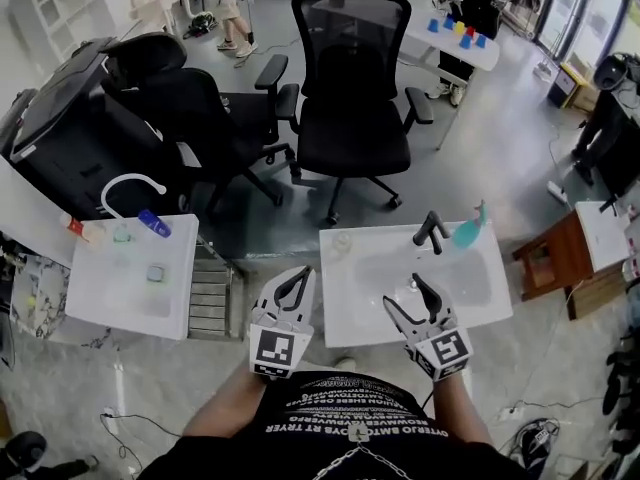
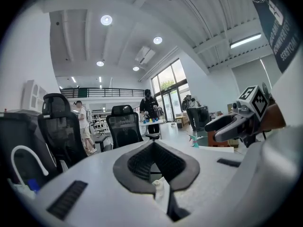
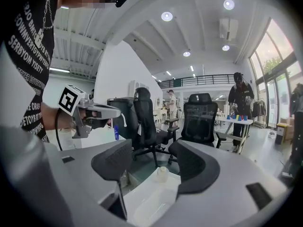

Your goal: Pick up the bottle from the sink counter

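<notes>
A small pale bottle with a white cap (image 1: pixel 342 240) stands at the far left corner of the white sink counter (image 1: pixel 372 298). It shows low between the jaws in both gripper views (image 2: pixel 157 186) (image 3: pixel 162 174). My left gripper (image 1: pixel 297 280) hovers at the counter's near left edge, its tips together on nothing (image 2: pixel 152 145). Over the basin my right gripper (image 1: pixel 421 290) stands open and empty (image 3: pixel 150 162), short of the bottle. Each gripper shows in the other's view: the right (image 2: pixel 227 126), the left (image 3: pixel 102 111).
A black faucet (image 1: pixel 430 230) and a teal bottle-like item (image 1: pixel 468 230) stand at the counter's far edge. A second white counter (image 1: pixel 95 303) with a white faucet and a blue bottle (image 1: pixel 154 223) is at the left. Black office chairs (image 1: pixel 350 78) stand behind; a wooden stand (image 1: pixel 555 258) is at the right.
</notes>
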Tool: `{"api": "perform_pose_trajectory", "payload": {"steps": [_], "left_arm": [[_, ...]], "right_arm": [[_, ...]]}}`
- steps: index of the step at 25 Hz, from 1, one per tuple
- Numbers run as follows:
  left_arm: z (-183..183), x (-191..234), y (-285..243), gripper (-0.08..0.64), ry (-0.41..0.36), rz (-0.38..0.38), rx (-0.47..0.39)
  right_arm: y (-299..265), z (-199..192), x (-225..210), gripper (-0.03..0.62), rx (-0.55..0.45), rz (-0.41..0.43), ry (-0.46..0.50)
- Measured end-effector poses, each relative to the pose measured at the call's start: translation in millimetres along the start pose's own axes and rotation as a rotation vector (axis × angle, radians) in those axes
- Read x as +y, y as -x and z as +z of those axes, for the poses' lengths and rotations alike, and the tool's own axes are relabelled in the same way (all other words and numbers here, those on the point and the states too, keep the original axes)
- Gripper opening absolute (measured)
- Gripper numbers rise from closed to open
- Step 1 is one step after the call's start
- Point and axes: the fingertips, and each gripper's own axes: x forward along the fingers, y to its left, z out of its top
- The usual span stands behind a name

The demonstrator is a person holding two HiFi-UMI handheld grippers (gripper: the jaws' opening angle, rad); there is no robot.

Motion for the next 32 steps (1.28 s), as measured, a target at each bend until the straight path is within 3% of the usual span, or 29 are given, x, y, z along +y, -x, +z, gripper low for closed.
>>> {"api": "perform_pose_trajectory", "payload": {"steps": [14,24,32], "left_arm": [[-22.1,26.0,-0.8,0.002,-0.003,0.083,0.090],[-16.7,70.6,-44.3,0.002,-0.017,0.022,0.069],[-29.7,105.9,-86.8,0.002,-0.006,-0.033,0.089]], "right_arm": [[-58.0,-101.8,-14.6,0.275,0.138,0.064,-0.129],[-120.6,-139.5,-16.8,0.275,0.222,0.070,-0.182],[-176.5,-151.3,-20.8,0.276,0.263,0.058,-0.153]]}}
